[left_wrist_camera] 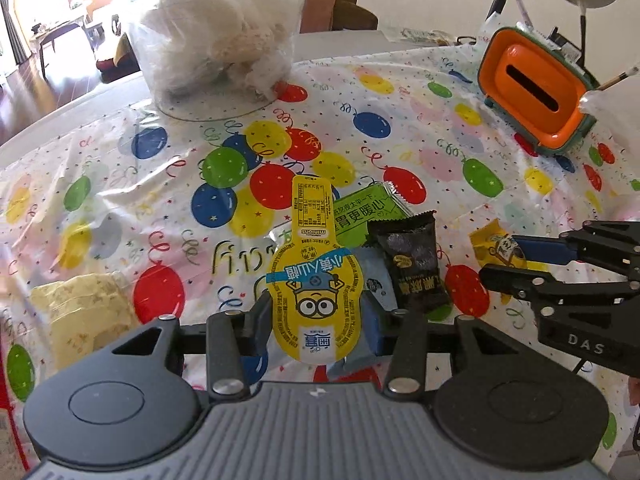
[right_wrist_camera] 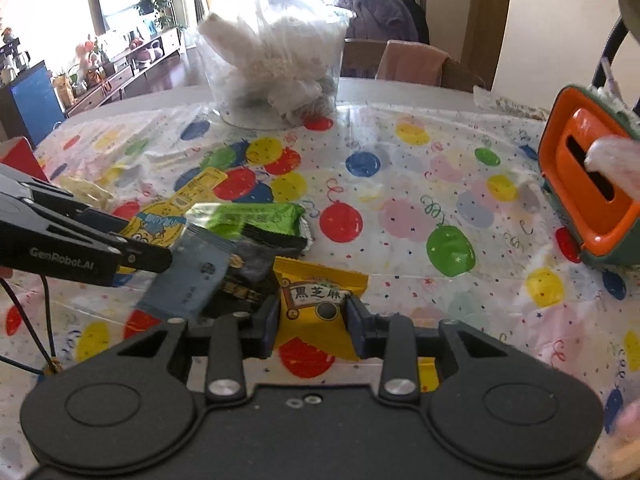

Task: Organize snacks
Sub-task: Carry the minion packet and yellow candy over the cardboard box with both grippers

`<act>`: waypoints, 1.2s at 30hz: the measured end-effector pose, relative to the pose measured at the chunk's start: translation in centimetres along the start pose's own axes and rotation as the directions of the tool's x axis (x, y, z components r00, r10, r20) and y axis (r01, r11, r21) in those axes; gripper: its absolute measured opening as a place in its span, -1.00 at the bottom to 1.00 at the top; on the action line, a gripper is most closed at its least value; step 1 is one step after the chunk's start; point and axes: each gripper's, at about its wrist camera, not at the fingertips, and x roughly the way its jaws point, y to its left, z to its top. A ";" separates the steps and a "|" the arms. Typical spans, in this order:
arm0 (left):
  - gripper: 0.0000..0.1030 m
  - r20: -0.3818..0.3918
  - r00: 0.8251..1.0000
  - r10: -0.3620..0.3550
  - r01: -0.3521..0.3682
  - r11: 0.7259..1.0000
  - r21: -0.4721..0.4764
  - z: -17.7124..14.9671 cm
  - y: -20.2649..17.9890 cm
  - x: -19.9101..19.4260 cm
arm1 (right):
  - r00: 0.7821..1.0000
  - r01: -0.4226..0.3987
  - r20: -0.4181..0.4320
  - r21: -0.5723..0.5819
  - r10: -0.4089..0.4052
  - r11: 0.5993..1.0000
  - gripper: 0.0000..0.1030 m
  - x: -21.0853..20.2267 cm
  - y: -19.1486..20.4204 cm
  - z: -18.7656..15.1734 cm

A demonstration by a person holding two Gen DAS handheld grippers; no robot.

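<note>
Left gripper (left_wrist_camera: 316, 320) clamps the yellow pouch (left_wrist_camera: 314, 280); right gripper (right_wrist_camera: 310, 326) clamps the sesame packet (right_wrist_camera: 316, 300), black packet (right_wrist_camera: 244, 276) at its ten o'clock.

A yellow keyhole-shaped Minions snack packet (left_wrist_camera: 316, 300) stands tilted up off the balloon-print tablecloth, its narrow neck pointing away. Behind it a green wrapper (left_wrist_camera: 368, 210), a black sachet (left_wrist_camera: 416, 264) and a blue-grey sachet (right_wrist_camera: 192, 276) overlap in a pile. A yellow sesame packet (right_wrist_camera: 316, 304) lies just beside them
</note>
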 end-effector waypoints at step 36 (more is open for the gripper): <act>-0.14 0.177 0.976 0.130 -0.105 0.984 -0.146 -8.2 17.0 -21.7 | 0.956 -0.192 0.173 -0.234 0.235 0.953 -0.33 -9.4 25.1 7.2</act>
